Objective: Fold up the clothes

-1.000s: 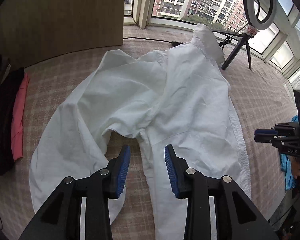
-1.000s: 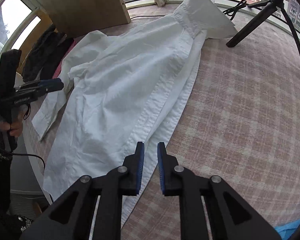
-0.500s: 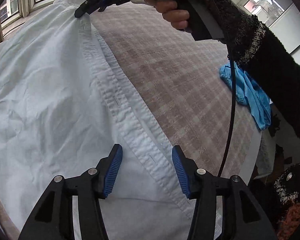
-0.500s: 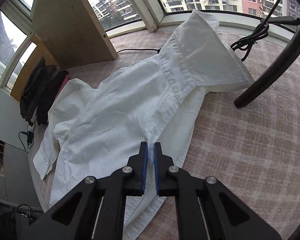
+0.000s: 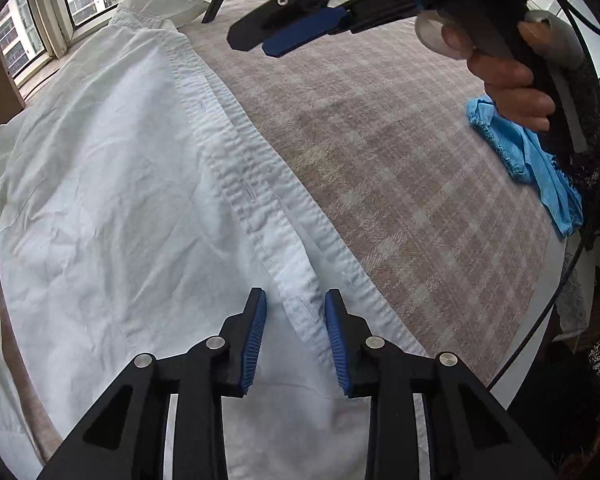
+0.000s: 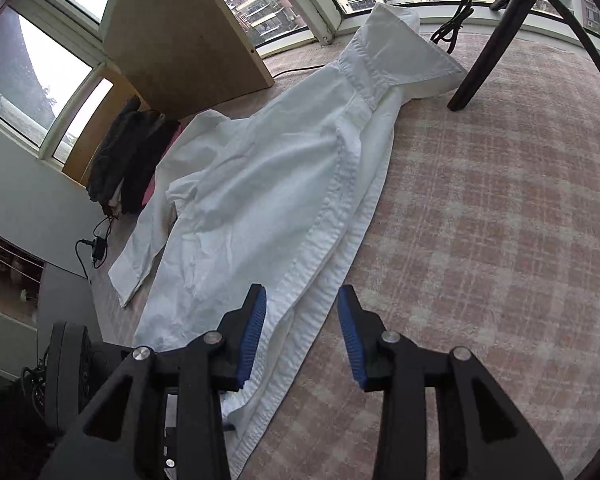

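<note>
Since a second ago the left gripper has crossed from the sleeve side of the white shirt to its buttoned front edge, and the right gripper has come back from the collar to the lower front.

Left fingers now straddle a raised ridge of the button placket, which runs away from the fingertips toward the collar at the far end. Its jaws are closing, with the fold of placket between the blue pads; the pads stand just beside the cloth and are not pressing on it, so nothing is gripped. Beyond the left fingertips and above them, the right gripper hangs over the bare checked cover, held by a hand in a dark knitted sleeve. To the right of the fingers a blue cloth lies at the cover's edge.

Seen from the right wrist, the right jaws are opening, released, with the shirt's front edge passing between and beneath the pads. Ahead of these fingers the shirt lies spread flat along the cover, collar farthest away, beside a black tripod leg. One sleeve trails to the left of the fingers, toward a pile of dark clothes near a wooden board.
</note>
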A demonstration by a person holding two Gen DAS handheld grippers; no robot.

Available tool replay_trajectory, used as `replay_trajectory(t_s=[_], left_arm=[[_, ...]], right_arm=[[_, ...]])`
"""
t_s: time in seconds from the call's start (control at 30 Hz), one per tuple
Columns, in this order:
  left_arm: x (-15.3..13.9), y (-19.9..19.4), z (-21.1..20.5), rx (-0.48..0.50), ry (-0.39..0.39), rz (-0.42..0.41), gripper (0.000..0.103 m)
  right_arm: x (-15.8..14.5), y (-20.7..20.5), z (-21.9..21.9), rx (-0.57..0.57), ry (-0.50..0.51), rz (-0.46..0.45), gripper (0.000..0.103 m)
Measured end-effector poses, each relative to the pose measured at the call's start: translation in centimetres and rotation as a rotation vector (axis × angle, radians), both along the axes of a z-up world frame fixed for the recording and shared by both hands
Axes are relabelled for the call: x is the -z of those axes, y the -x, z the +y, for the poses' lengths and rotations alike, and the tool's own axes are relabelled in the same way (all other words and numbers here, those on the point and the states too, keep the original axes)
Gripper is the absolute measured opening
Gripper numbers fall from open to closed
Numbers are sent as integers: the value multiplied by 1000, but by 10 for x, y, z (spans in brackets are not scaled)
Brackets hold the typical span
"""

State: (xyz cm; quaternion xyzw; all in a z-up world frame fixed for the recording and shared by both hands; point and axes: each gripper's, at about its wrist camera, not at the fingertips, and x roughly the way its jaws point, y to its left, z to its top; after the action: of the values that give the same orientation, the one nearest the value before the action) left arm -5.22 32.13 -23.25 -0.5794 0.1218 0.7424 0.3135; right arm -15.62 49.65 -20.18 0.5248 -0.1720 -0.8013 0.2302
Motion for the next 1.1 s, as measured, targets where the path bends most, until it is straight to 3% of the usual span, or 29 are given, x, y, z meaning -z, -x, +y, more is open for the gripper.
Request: replay_trajectory(t_s=[0.03, 0.1, 0.2, 0.27, 0.4, 0.5, 0.57, 0.7, 0.8, 0.9, 1.1], left_arm=[[0, 3, -6, -18, -15, -22, 8], [0, 6, -17, -55, -53, -64, 6], [-4, 7, -30, -98, -93, -90, 6], [-11, 2, -27, -93, -73, -77, 10], [-20, -5, 2, -82, 57, 14, 47], [-12, -9, 31, -16, 163, 79, 49], [-4, -10, 43, 17, 206, 92, 47], [-6, -6, 32, -10, 145, 69, 30], [-12, 2, 14, -54, 62, -6, 6], [-20, 9, -9, -117, -40, -77, 4], [-39, 6, -29, -153, -153, -95, 2]], right_arm=[[4, -7, -1, -5, 7, -5, 37], [12, -15, -2, -9, 39, -19, 37], [21, -25, 0, -9, 100, -44, 37], [25, -30, -1, -4, 125, -49, 34], [26, -41, 3, 15, 134, -44, 30], [22, -45, 10, 34, 128, -32, 30], [18, -50, 11, 40, 97, -18, 30], [6, -60, 10, 35, -12, 35, 30], [4, -61, 8, 23, -101, 61, 30], [5, -58, 6, 0, -110, 62, 30], [17, -49, 0, -38, -32, 26, 30]])
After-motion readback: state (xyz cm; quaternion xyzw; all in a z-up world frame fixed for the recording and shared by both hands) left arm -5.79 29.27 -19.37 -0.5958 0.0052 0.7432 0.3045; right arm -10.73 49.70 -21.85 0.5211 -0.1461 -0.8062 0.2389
